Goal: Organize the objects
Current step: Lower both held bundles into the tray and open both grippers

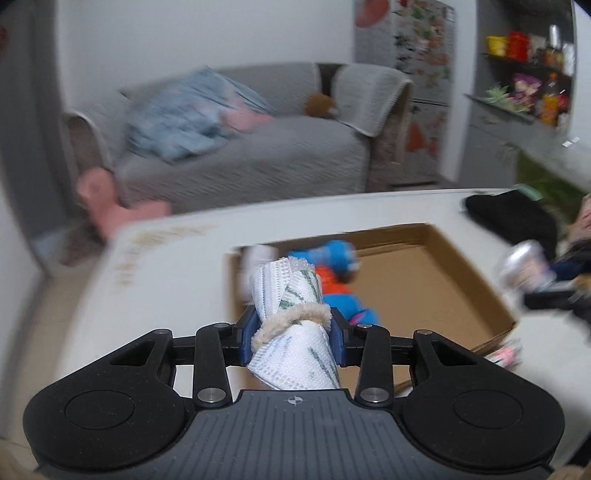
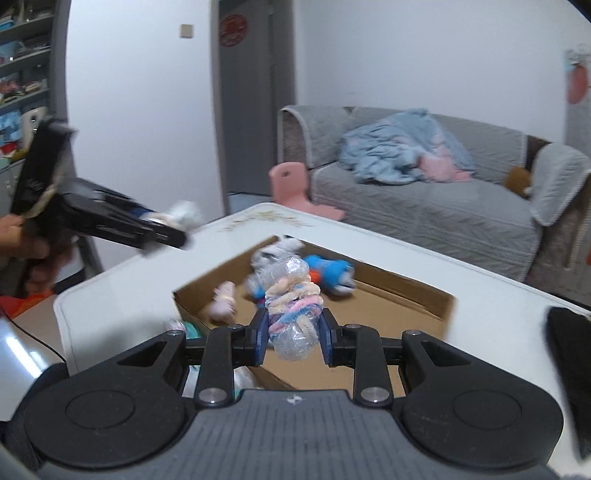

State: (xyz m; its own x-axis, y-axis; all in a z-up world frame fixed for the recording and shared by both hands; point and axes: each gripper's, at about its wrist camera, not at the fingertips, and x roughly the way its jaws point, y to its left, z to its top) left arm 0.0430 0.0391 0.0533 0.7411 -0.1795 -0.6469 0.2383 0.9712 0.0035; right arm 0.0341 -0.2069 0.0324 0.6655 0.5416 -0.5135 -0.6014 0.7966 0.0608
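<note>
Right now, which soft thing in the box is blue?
The blue plush toy in the cardboard box; the small pink one lies apart, to its left.

- A grey sofa (image 2: 424,206) stands against the white wall behind the bench.
- A crumpled light-blue blanket (image 2: 399,151) lies on the sofa seat, with something pink (image 2: 439,168) tucked against it.
- A small brown plush (image 2: 517,179) sits by the sofa's armrest, which is draped with a pale cover (image 1: 369,98).
- A pink child's chair (image 2: 291,184) stands between the sofa and the bench.
- A grey door (image 2: 255,99) stands in the wall, with a red round sign (image 2: 233,31) near its top.
- A fridge (image 1: 421,74) covered in colourful stickers stands beside the sofa.
- Dark wall shelves (image 1: 524,70) hold yellow and red containers and bottles, too blurred to tell more.
</note>
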